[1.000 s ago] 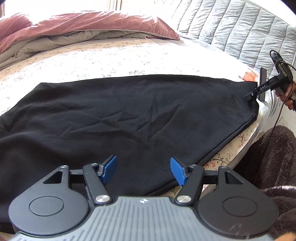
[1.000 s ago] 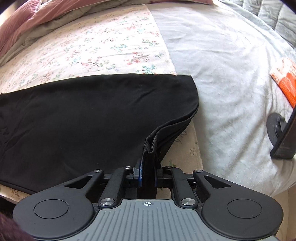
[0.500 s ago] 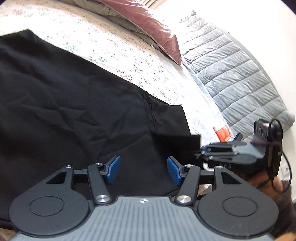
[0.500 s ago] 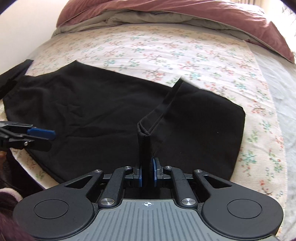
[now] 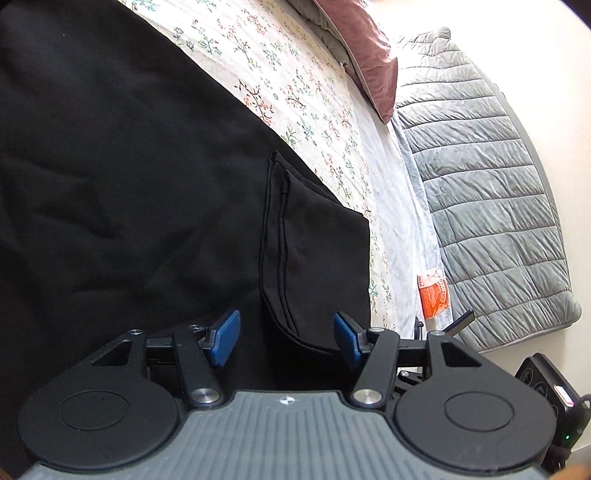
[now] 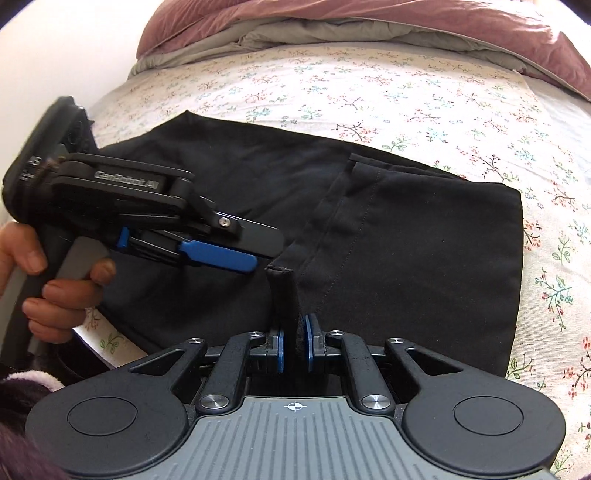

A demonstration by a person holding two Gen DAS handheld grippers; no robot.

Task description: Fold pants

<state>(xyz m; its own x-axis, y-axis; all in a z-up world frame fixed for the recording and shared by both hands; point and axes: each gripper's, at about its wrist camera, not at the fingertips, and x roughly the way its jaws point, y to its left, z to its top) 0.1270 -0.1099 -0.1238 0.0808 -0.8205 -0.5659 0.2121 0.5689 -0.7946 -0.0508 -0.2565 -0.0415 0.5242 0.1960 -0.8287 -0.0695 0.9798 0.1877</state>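
Note:
Black pants [image 5: 129,192] lie spread on a floral bedsheet, with one end folded back over the rest; the folded flap's hemmed edge [image 5: 280,236] runs down the middle of the left wrist view. My left gripper [image 5: 286,341] is open and empty, hovering just above that hem. In the right wrist view the pants [image 6: 424,251] lie folded, and my right gripper [image 6: 294,349] is shut on a corner of the black fabric [image 6: 282,291], which stands up between its blue pads. The left gripper [image 6: 218,254] shows there at the left, held by a hand.
The floral sheet [image 6: 369,85] covers the bed. A maroon and grey duvet [image 6: 332,22] is bunched at the far end. A grey quilted blanket [image 5: 491,192] lies along the right side, with an orange packet [image 5: 434,291] and a black device [image 5: 550,384] near it.
My right gripper has carried the pants corner leftwards across the bed, folding that end over the rest. My left gripper has swung right, close to the folded hem, still open.

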